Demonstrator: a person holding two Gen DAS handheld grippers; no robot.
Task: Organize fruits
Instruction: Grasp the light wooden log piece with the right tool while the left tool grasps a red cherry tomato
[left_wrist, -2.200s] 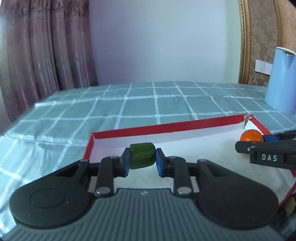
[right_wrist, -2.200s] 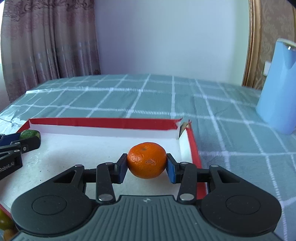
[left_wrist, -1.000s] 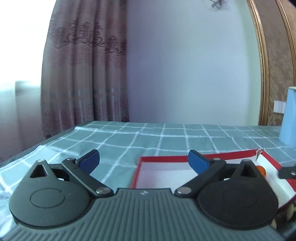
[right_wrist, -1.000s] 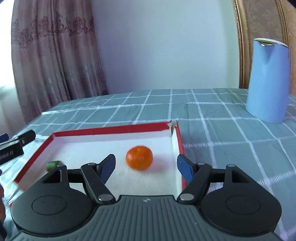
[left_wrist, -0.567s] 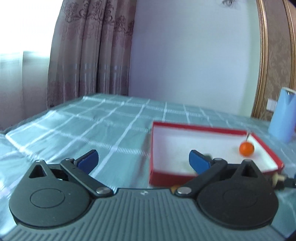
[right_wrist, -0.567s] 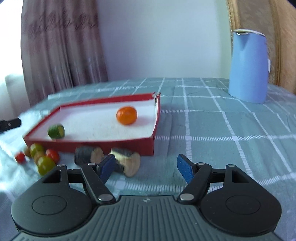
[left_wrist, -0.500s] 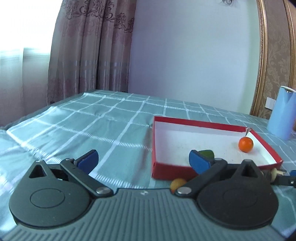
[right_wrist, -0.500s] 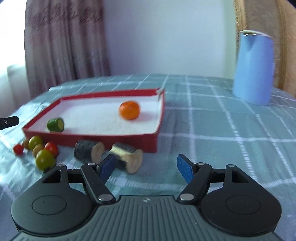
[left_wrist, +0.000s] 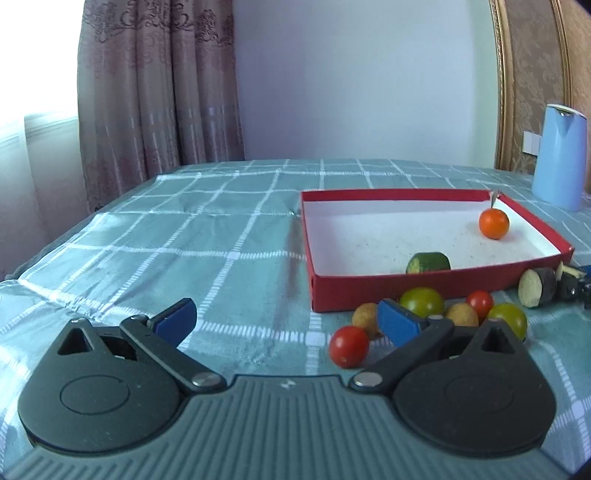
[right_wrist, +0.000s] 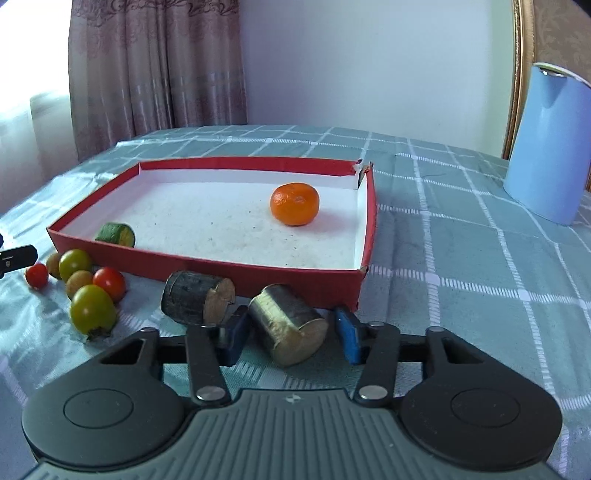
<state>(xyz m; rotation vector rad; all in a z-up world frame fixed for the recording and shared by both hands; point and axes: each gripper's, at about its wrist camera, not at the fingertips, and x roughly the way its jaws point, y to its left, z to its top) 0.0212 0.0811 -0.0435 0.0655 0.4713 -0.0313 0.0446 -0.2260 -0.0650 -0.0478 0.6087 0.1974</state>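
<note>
Right claw (right_wrist: 291, 339) has just been closing around the stubby yellowish cut cylinder chunk (right_wrist: 290, 323) by the shallow red cardboard box's (right_wrist: 258, 275) near wall, pads not touching yet. It's skewed, so it could roll away toward the bench's near edge. Left claw (left_wrist: 286, 321) is wide open, empty.

In my shallow red cardboard box (right_wrist: 207, 273) the round orange mandarin (right_wrist: 294, 203) sits far right and the green cucumber chunk (right_wrist: 116, 234) near left, while before it lie small round tomatoes (right_wrist: 90, 284) left of two cut aubergine chunks (right_wrist: 236, 314).
</note>
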